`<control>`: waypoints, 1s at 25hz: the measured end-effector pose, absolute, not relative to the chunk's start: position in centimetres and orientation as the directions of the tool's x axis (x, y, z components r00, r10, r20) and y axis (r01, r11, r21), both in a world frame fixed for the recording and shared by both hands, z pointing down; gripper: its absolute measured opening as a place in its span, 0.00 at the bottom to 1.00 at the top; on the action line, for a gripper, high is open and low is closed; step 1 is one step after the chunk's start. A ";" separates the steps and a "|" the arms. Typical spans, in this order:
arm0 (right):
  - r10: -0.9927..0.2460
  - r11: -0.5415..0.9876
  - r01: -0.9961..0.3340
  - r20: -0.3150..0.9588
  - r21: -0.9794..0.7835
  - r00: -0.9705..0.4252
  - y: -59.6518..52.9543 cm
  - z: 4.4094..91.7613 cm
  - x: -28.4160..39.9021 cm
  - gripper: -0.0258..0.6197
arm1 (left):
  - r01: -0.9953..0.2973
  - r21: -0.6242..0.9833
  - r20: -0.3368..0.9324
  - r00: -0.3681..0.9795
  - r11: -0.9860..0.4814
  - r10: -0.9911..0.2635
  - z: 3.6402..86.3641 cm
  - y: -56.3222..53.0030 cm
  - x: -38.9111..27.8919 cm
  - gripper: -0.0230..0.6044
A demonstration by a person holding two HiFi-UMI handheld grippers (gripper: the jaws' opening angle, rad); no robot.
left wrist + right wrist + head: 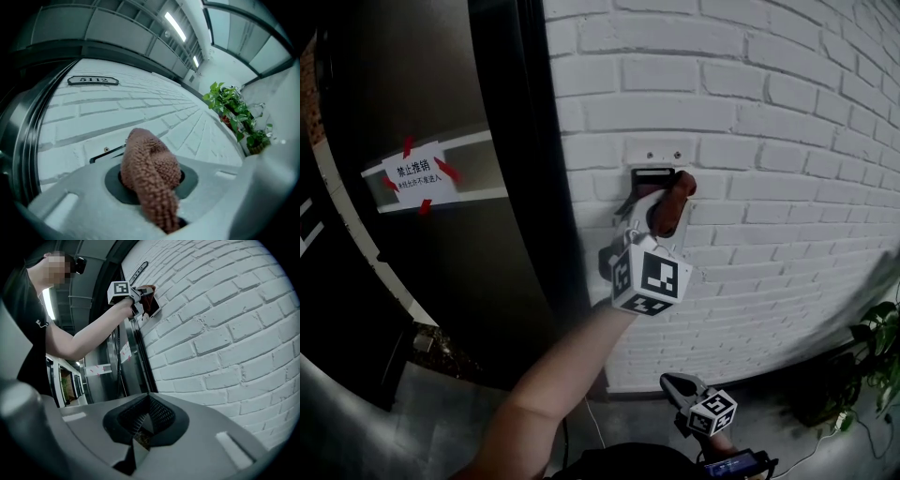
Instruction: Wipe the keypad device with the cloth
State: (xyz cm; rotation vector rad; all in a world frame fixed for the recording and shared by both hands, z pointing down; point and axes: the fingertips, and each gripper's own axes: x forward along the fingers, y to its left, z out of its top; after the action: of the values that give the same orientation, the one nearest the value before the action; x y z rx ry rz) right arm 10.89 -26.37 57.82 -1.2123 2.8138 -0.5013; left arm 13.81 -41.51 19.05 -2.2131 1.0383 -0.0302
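Observation:
The keypad device (649, 177) is a small dark-faced unit fixed to the white brick wall (769, 141). My left gripper (654, 234) is raised to it and is shut on a brown fuzzy cloth (669, 208), which presses against the device's face. In the left gripper view the cloth (151, 173) bulges out between the jaws and hides most of the device (107, 153). My right gripper (675, 384) hangs low near the floor, shut with nothing in it (140, 426). From there the left gripper (123, 290) and cloth (147, 298) show high on the wall.
A dark glass door (441, 234) with a taped paper notice (418, 176) stands left of the wall. A number plate (93, 80) sits above the device. A potted plant (874, 349) stands at the lower right. My forearm (553, 384) reaches up from below.

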 end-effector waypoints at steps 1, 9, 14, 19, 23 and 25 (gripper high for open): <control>-0.707 0.647 -0.693 0.089 -0.318 -0.701 -26.3 57.6 10.5 0.04 | -0.681 -0.577 -0.260 0.677 -0.451 -0.689 19.1 -41.6 13.1 0.13; -0.702 0.644 -0.692 0.108 -0.328 -0.704 -26.0 58.5 10.5 0.04 | -0.806 -0.347 -0.387 0.589 -0.481 -0.709 19.1 -42.4 7.5 0.12; -0.713 0.629 -0.699 0.106 -0.339 -0.693 -26.1 58.8 10.9 0.04 | -0.736 -0.436 -0.266 0.655 -0.518 -0.707 22.8 -42.0 11.5 0.12; -0.724 0.614 -0.712 0.115 -0.341 -0.680 -26.1 59.2 11.5 0.04 | -0.751 -0.424 -0.296 0.643 -0.506 -0.706 19.7 -42.1 10.7 0.12; -0.727 0.599 -0.698 0.097 -0.393 -0.679 -25.8 59.2 11.4 0.04 | -0.774 -0.418 -0.347 0.621 -0.476 -0.703 17.4 -42.3 9.1 0.12; -0.735 0.594 -0.700 0.085 -0.397 -0.673 -26.0 59.4 11.6 0.04 | -0.795 -0.398 -0.368 0.596 -0.458 -0.714 18.6 -42.4 8.2 0.12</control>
State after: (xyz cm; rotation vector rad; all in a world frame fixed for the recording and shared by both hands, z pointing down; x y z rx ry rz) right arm 11.60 -25.95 59.42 -1.2295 2.7262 -0.6201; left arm 8.22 -42.45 18.62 -2.2892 1.1936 0.1995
